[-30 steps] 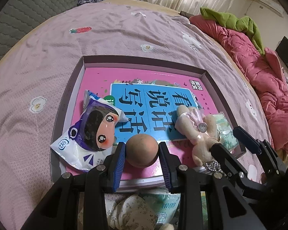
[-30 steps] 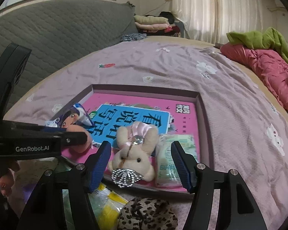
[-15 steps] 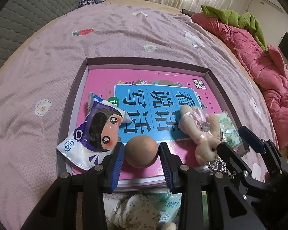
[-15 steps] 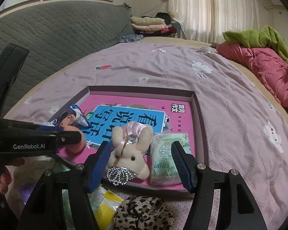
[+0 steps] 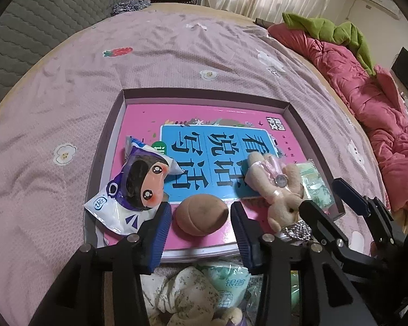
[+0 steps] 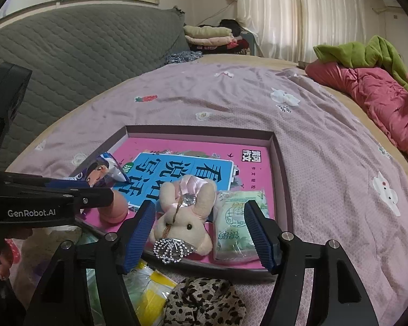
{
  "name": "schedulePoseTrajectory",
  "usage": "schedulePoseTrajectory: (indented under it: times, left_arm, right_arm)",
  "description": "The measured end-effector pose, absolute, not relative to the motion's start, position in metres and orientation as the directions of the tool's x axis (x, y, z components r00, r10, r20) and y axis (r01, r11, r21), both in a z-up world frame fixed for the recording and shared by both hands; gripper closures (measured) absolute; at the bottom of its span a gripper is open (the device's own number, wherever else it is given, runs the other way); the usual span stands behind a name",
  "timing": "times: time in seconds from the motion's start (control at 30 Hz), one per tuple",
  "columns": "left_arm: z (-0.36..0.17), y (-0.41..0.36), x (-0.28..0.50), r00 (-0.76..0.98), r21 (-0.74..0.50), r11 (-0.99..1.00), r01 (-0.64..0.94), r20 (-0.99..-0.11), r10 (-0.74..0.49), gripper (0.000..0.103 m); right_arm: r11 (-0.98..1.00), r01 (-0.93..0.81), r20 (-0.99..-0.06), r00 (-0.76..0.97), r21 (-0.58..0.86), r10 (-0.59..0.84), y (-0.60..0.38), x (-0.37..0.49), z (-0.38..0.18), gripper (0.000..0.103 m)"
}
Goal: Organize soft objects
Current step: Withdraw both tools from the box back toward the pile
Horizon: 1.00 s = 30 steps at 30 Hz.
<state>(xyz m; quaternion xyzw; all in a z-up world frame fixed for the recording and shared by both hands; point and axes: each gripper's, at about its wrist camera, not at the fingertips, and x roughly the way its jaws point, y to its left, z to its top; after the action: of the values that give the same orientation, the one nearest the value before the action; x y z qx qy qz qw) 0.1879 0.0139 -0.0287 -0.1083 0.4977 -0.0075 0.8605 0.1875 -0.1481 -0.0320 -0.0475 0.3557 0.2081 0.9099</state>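
A shallow box tray [image 5: 204, 92] on the bed holds a pink and blue book. On the book lie a cartoon-face snack bag [image 5: 133, 190], a brown ball [image 5: 201, 214], a beige bunny plush [image 5: 274, 187] and a green tissue pack [image 5: 315, 187]. My left gripper [image 5: 200, 225] straddles the ball; its jaws are opening and a gap shows on each side. My right gripper [image 6: 200, 228] is opening wide around the bunny [image 6: 185, 212] and the tissue pack [image 6: 236, 228], with its pads off both.
Below the tray's near edge lies a pile: a leopard-print cloth [image 6: 204, 304], a yellow packet [image 6: 149, 285], a floral cloth [image 5: 182, 293] and another tissue pack [image 5: 231, 282]. A pink quilt [image 5: 367, 81] lies right. A grey headboard [image 6: 81, 54] stands at the left.
The left jaws have spread off the ball, which now rests on the book. The right jaws have widened a little. Neither hand has shifted much.
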Motion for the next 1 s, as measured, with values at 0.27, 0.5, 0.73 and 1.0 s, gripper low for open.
schedulePoseTrajectory:
  times: [0.27,0.5,0.73,1.0]
  left_arm:
    - [-0.02,0.011,0.182,0.521,-0.186,0.978,-0.096,-0.846,-0.11,0.057]
    - [-0.011,0.015,0.172,0.556,-0.2,0.974,-0.106,-0.824,-0.109,0.049]
    - [-0.001,0.027,0.158,0.592,-0.233,0.964,-0.128,-0.798,-0.114,0.044]
    - [0.008,0.033,0.143,0.625,-0.248,0.96,-0.133,-0.773,-0.113,0.039]
  right_arm:
    - [0.913,-0.404,-0.662,0.67,0.055,0.337,-0.15,0.185,-0.029,0.03]
    - [0.92,-0.388,-0.653,0.684,0.053,0.326,-0.156,0.183,-0.025,0.03]
    - [0.929,-0.365,-0.65,0.692,0.062,0.315,-0.165,0.182,-0.022,0.029]
    - [0.926,-0.371,-0.613,0.718,0.064,0.33,-0.169,0.171,-0.01,0.029]
